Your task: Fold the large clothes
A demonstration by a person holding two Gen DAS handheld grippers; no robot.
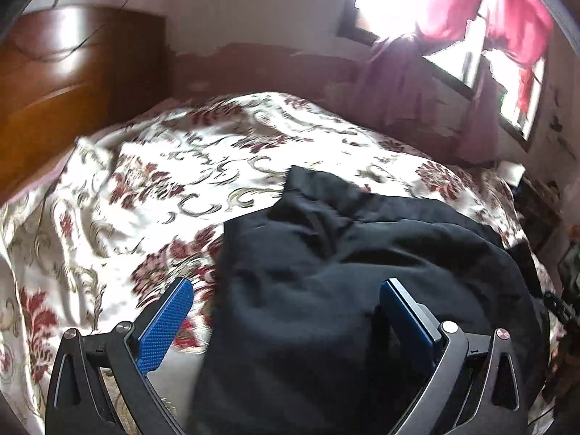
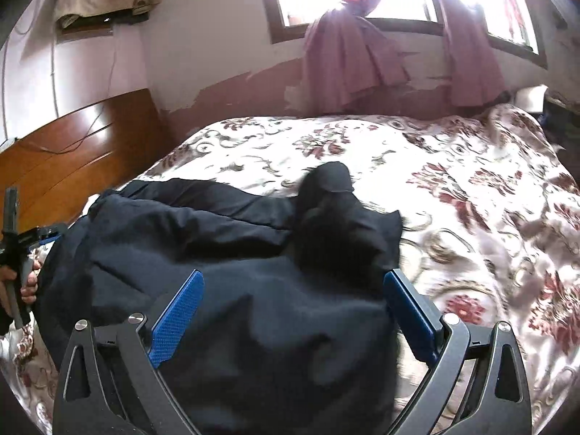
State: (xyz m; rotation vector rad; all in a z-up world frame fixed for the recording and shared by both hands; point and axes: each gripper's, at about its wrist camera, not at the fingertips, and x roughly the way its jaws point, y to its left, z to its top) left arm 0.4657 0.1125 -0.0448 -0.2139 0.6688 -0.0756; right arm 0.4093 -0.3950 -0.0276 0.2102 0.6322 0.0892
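A: Left gripper status?
B: Jaws are standing wide apart, gripping nothing, over the dark navy garment.
A: Right gripper?
B: Likewise spread wide, hovering above the same garment, which is lying crumpled on the floral bedspread.

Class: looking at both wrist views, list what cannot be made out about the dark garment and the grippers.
- Garment type: crumpled, both views.
- Its near edge: cut off by frame bottom and gripper bodies.
- Left gripper, right gripper: whether the pads touch the cloth is unclear.
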